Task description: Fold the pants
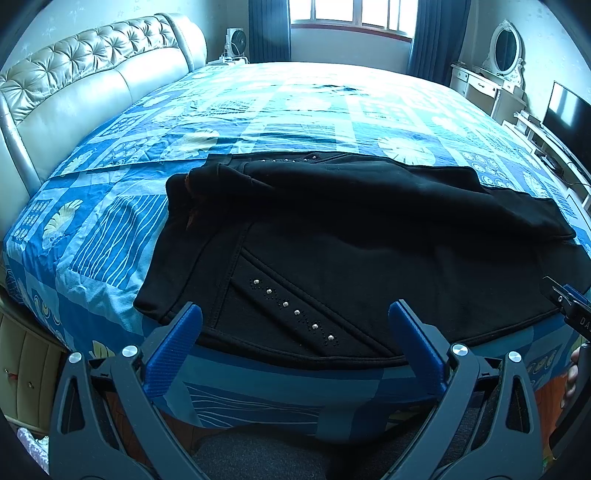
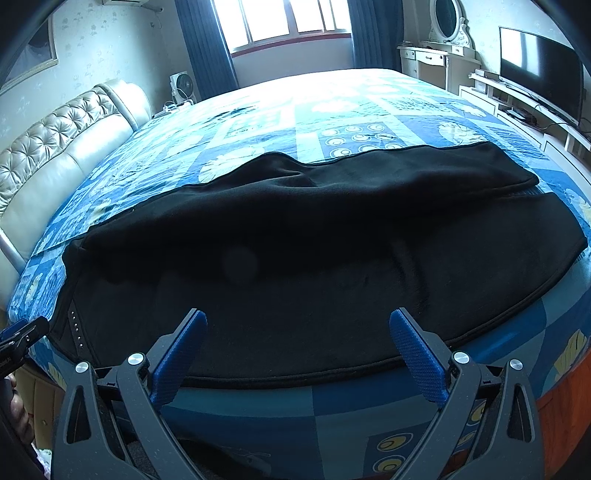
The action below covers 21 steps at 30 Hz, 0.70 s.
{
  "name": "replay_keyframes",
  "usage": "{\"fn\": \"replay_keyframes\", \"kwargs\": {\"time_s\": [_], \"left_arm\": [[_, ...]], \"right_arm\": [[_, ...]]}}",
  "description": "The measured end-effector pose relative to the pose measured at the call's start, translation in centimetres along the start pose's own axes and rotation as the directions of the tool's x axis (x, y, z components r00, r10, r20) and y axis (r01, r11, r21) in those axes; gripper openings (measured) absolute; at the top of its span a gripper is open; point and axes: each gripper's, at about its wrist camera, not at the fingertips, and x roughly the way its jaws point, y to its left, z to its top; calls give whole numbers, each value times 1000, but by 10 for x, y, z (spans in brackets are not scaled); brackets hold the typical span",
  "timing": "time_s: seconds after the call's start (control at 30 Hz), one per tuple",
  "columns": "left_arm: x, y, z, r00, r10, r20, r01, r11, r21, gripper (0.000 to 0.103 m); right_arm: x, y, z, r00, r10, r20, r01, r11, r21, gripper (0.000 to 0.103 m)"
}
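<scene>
Black pants (image 1: 332,236) with a row of silver studs lie on the bed near its front edge, waist end to the left, one leg folded over the other. My left gripper (image 1: 295,314) is open and empty, hovering over the front hem by the studded pocket. In the right wrist view the pants (image 2: 314,258) spread across the bed, legs to the right. My right gripper (image 2: 297,321) is open and empty above the pants' front edge. The right gripper's tip (image 1: 565,295) shows at the left view's right edge; the left gripper's tip (image 2: 22,336) shows at the right view's left edge.
The bed carries a blue patterned sheet (image 1: 258,110). A padded headboard (image 1: 74,81) stands on the left. A dresser with an oval mirror (image 1: 506,48) and a TV (image 2: 539,85) stand on the right. A window (image 2: 280,18) and a fan (image 2: 181,86) are at the back.
</scene>
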Motion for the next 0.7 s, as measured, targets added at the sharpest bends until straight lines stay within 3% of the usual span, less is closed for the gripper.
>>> {"fn": "replay_keyframes", "kwargs": {"time_s": [0.2, 0.4, 0.47, 0.6, 0.7], "left_arm": [[1, 0, -1, 1000, -5, -2, 5, 1000, 6, 101], [2, 0, -2, 1000, -11, -2, 11, 1000, 13, 101], [3, 2, -1, 1000, -24, -7, 24, 1000, 7, 101], [6, 4, -1, 999, -30, -13, 30, 1000, -4, 101], [11, 4, -3, 999, -27, -30, 27, 1000, -15, 101]], "right_arm": [[-3, -10, 6, 999, 40, -14, -40, 999, 32, 99], [-29, -81, 35, 987, 158, 37, -162, 962, 221, 99], [-43, -131, 40, 979, 178, 98, -201, 921, 334, 99], [-65, -241, 28, 963, 150, 224, -255, 775, 578, 99], [-61, -318, -2, 945, 145, 292, -320, 579, 750, 99]]}}
